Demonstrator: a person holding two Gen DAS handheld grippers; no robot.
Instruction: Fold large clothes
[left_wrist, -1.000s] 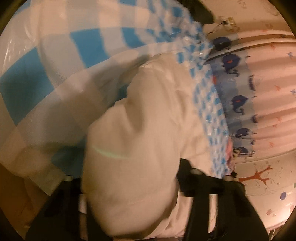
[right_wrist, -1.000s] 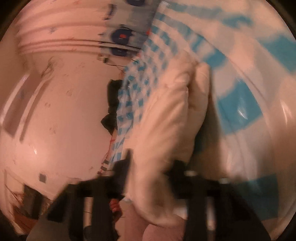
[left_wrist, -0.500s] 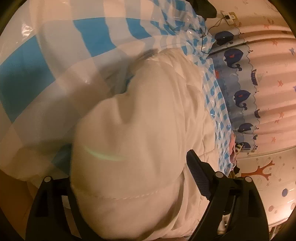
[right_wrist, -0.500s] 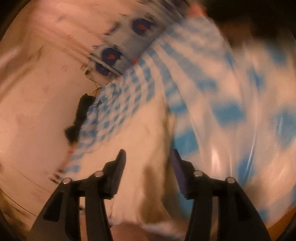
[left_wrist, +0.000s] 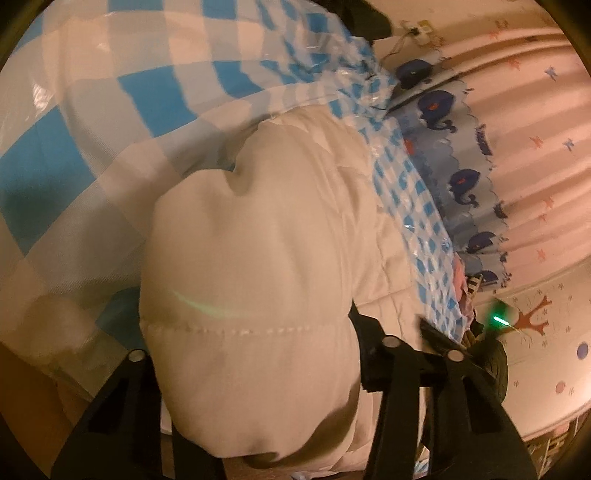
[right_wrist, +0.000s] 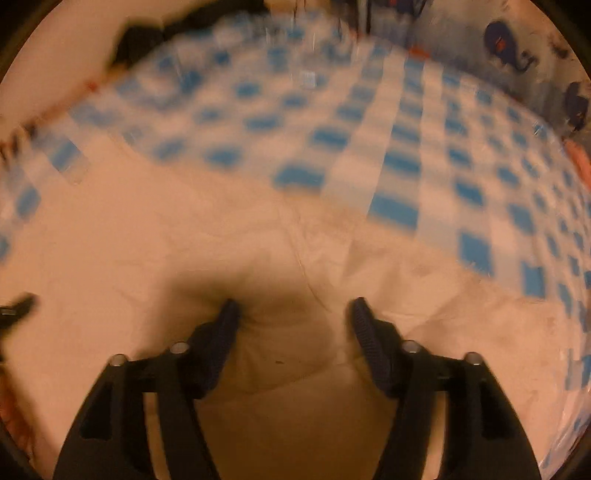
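Left claw (left_wrist: 255, 387) closing on a puffy fold of the white padded garment (left_wrist: 258, 258), bulging between its jaws at lower centre, long axis running toward the upper right along the blue-checked cover (left_wrist: 110, 92). Right claw (right_wrist: 291, 325) opening, nothing gripped, poised directly over flat garment cloth (right_wrist: 147, 240), nearer for the next grab

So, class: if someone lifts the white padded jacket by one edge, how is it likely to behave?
The white padded jacket would probably flop and drape, since it already bulges and creases over itself. Its puffy stitched panels suggest it is light for its bulk. It may slide on the checked table cover, which looks glossy.
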